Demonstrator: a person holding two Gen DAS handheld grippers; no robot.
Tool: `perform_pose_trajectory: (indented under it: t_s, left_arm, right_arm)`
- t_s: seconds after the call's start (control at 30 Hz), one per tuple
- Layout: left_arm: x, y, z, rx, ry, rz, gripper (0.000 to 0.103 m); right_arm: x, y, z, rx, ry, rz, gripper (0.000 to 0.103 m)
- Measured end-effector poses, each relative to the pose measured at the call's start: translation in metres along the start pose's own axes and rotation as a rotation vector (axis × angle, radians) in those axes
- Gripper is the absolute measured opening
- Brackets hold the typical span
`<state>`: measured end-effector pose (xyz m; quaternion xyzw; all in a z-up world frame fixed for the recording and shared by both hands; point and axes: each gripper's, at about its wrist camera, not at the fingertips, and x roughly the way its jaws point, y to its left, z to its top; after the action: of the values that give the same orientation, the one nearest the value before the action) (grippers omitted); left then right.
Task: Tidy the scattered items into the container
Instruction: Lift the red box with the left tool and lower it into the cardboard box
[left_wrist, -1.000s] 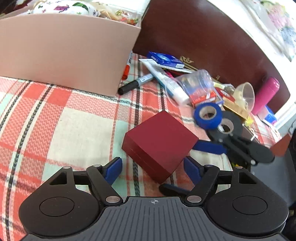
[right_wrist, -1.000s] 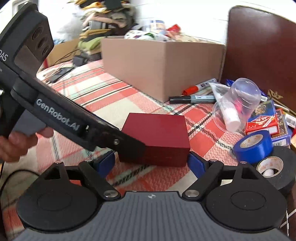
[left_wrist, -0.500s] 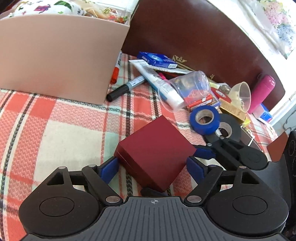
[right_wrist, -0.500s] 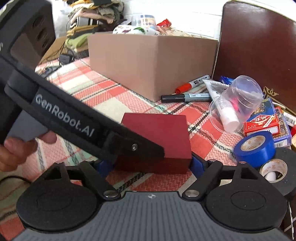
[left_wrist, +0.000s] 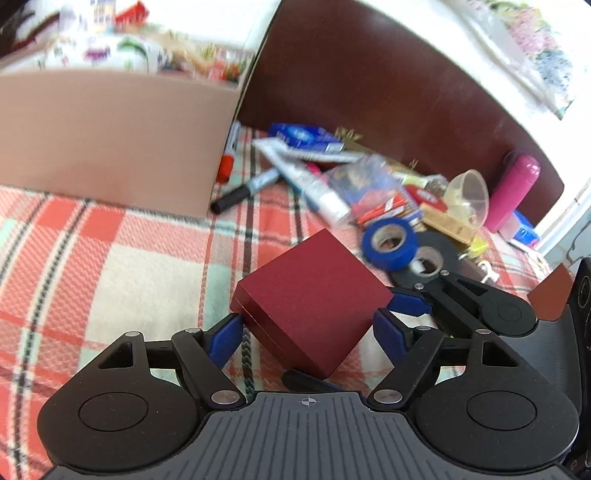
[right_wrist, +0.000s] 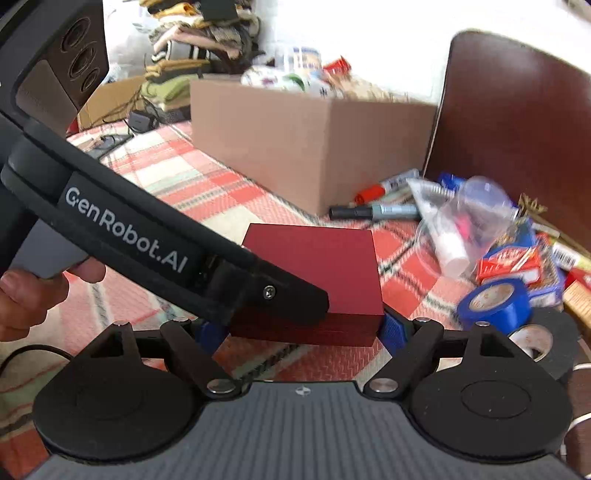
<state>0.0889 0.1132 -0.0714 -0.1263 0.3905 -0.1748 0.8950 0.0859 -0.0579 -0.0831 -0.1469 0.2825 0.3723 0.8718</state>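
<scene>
Down at the bottom of the left wrist view, the left gripper (left_wrist: 308, 334) has its blue pads spread wide on either side of the red box (left_wrist: 312, 299), the left pad touching one corner, the right pad just off the box's edge, so it brackets the box without a clear pinch. Over in the right wrist view, the right gripper (right_wrist: 303, 328) sits low centre with its blue pads pressed against both ends of that same red box (right_wrist: 325, 269), clamped on it from the side. The left tool's black body cuts across from the upper left of that frame and covers the box's near left corner, with a hand (right_wrist: 33, 291) on its handle at the left edge. The box lies mid-frame on the plaid cloth (left_wrist: 110, 266); whether it is lifted off the cloth I cannot tell. Moving outward, right of the box in the left wrist view: a blue tape roll (left_wrist: 389, 242) touching a black tape roll (left_wrist: 428, 254). Beyond them a jumble, blurred: a white tube (left_wrist: 306, 181), a black marker (left_wrist: 245, 188), a clear plastic cup (right_wrist: 469, 218) on its side, a pink bottle (left_wrist: 515, 192) at the right. In the upper left stands the cardboard box (left_wrist: 110, 136), the container, with things already heaped above its rim. A dark brown chair back (left_wrist: 369, 81) fills the top centre.
</scene>
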Motion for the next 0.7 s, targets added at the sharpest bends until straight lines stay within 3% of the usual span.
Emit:
perform_pose_trajectory:
  t_s: [0.2,0.43,0.7]
  left_arm:
    - [-0.049,-0.019,0.022,0.087,-0.137,0.046,0.081]
    - [-0.084,-0.015,0.063,0.065,-0.237,0.058,0.082]
    - [-0.099,-0.008,0.152,0.09,-0.31,0.101,0.082]
  right_arm:
    - [-0.03,0.004,0.041,-0.052,-0.101,0.002,0.085]
    - [-0.05,0.013,0.102,-0.185,-0.21,-0.031,0.085]
    - [-0.037,-0.007,0.183,-0.261,-0.29,-0.032,0.085]
